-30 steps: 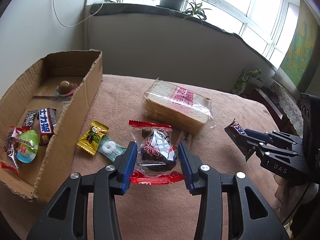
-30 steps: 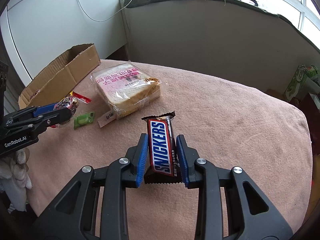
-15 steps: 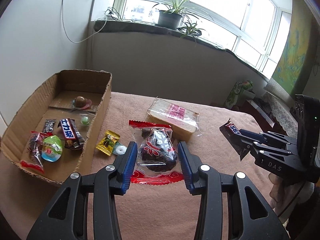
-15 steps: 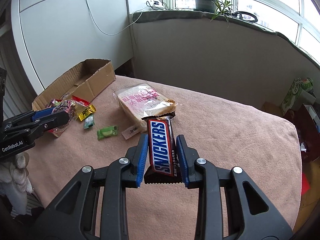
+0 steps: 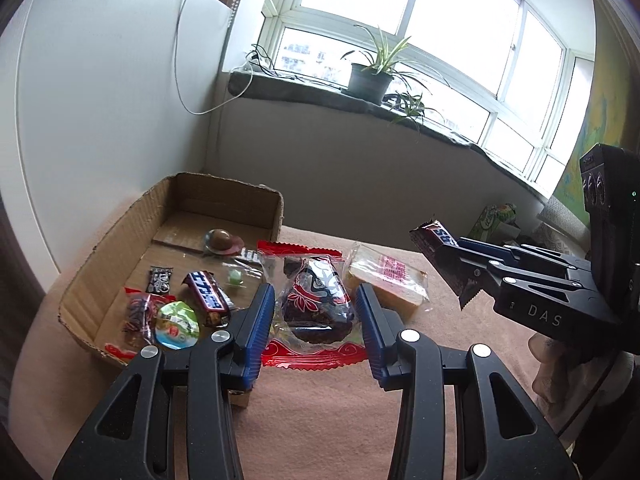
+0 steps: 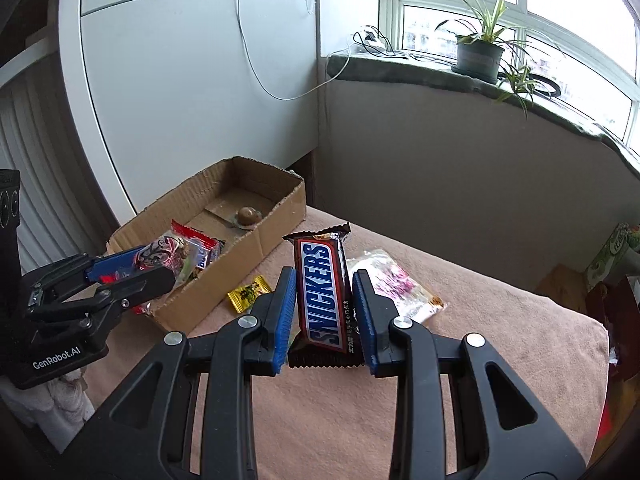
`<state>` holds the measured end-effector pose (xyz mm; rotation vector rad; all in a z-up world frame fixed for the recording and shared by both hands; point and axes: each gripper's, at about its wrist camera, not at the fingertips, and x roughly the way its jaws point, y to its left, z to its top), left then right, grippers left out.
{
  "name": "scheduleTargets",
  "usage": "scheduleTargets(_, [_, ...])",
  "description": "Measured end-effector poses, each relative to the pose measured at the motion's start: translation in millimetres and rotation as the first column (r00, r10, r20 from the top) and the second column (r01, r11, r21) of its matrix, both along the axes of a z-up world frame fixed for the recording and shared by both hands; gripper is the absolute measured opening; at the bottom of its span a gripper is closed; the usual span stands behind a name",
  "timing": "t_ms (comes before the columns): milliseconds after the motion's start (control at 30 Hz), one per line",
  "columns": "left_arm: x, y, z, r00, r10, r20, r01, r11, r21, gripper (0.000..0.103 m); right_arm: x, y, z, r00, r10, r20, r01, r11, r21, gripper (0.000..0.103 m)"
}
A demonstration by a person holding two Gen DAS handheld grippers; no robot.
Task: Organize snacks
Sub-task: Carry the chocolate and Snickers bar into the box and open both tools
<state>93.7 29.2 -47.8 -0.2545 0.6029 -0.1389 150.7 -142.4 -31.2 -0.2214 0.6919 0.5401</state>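
My left gripper [image 5: 316, 300] is shut on a clear packet with red ends holding a dark cake [image 5: 316, 300], lifted over the near right edge of the cardboard box [image 5: 236, 204]. My right gripper [image 6: 325, 288] is shut on a Snickers bar [image 6: 324, 296], held upright above the table. The box [image 6: 256, 240] holds several snacks: a Chinese Snickers bar [image 5: 208, 300], a green jelly cup [image 5: 178, 324], a round chocolate [image 5: 220, 239]. The left gripper [image 6: 132, 268] shows over the box in the right wrist view; the right gripper [image 5: 452, 264] shows at the right of the left wrist view.
A bagged bread slice [image 5: 384, 276] lies on the pink tablecloth [image 5: 328, 420] right of the box, also in the right wrist view [image 6: 392, 284]. A yellow candy [image 6: 248, 294] lies beside the box. A wall and a windowsill with a potted plant [image 5: 370, 76] stand behind.
Both grippers have risen and moved left toward the box with their snacks held. The left gripper's packet now hangs over the box's edge.
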Motion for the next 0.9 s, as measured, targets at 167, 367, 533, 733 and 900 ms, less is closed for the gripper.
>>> scheduleTargets(167, [0.2, 31.4, 5.1, 1.0, 0.024, 0.006, -0.023, 0.999, -0.028, 0.041, 3.1, 52.9, 6.7, 0.997, 0.076, 0.011, -0.076, 0.997, 0.001, 0.03])
scheduleTargets(367, [2.4, 77.1, 4.3, 0.996, 0.088, 0.001, -0.088, 0.996, -0.025, 0.041, 10.8, 113.1, 6.0, 0.987, 0.159, 0.011, -0.159, 0.987, -0.007, 0.03])
scheduleTargets(533, [6.7, 109.6, -2.2, 0.99, 0.141, -0.012, -0.141, 0.99, -0.029, 0.041, 23.3, 149.2, -0.7, 0.981, 0.193, 0.0, -0.193, 0.981, -0.032, 0.03])
scheduleTargets(733, [13.5, 125.5, -10.5, 0.988, 0.151, -0.023, -0.152, 0.988, -0.027, 0.041, 40.9, 179.6, -14.1, 0.981, 0.192, -0.03, -0.193, 0.979, -0.061, 0.03])
scheduleTargets(900, [19.7, 123.4, -16.5, 0.991, 0.13, -0.031, -0.131, 0.991, -0.034, 0.041, 49.5, 192.6, -32.3, 0.981, 0.182, -0.07, -0.188, 0.977, -0.097, 0.03])
